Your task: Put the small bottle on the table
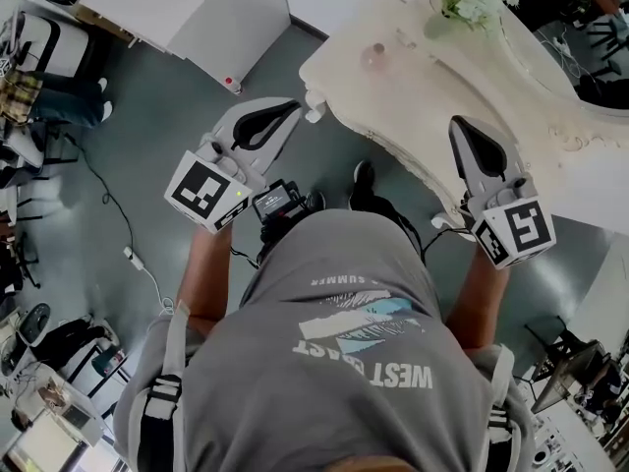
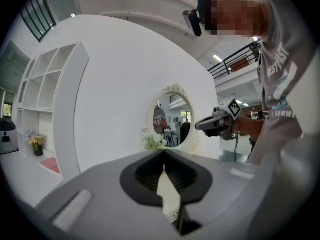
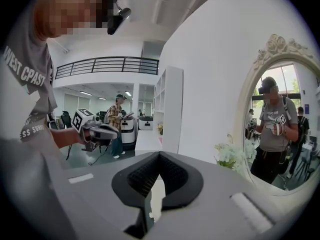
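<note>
A small pinkish bottle (image 1: 373, 55) stands on the cream ornate table (image 1: 423, 96), seen from above in the head view. It is too small to make out more. My left gripper (image 1: 295, 106) hangs over the floor just left of the table's edge, jaws shut and empty (image 2: 164, 151). My right gripper (image 1: 460, 124) is over the table's near edge, also shut with nothing between its jaws (image 3: 159, 154). Both grippers are apart from the bottle, which appears in neither gripper view. Each gripper shows in the other's view: the right gripper (image 2: 217, 123) and the left gripper (image 3: 100, 131).
A bunch of white flowers (image 1: 462, 3) stands at the back of the table beside an oval mirror (image 3: 280, 124). White shelving (image 2: 45, 99) stands against the wall. A cable (image 1: 138, 259) lies on the grey floor. Another person (image 3: 117, 119) stands far off.
</note>
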A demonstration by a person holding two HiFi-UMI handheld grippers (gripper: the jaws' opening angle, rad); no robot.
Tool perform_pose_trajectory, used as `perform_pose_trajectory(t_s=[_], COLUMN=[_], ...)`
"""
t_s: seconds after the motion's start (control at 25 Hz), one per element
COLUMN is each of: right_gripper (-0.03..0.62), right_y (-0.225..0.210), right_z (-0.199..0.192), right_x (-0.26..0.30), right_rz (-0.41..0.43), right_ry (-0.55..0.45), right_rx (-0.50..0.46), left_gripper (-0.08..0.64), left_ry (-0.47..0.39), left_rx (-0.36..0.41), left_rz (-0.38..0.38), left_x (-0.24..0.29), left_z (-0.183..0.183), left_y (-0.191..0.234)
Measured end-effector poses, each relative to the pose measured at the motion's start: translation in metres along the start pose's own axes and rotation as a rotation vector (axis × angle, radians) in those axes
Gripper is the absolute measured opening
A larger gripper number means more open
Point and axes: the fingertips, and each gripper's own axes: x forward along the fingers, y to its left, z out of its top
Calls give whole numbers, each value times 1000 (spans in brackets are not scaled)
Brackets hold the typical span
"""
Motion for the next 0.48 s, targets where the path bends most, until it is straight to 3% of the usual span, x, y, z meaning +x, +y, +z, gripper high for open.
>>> perform_pose_trajectory(t_s=[0.48], right_gripper=[0], right_y=[6], right_z=[-7], right_x=[-8], right_rz=[-21], right_ry=[8], right_rx=[19], left_gripper=[3], left_ry=[8], left_rx=[-4], left_rz=[-23], left_x=[-5], left_z=[-4], left_y=[-8])
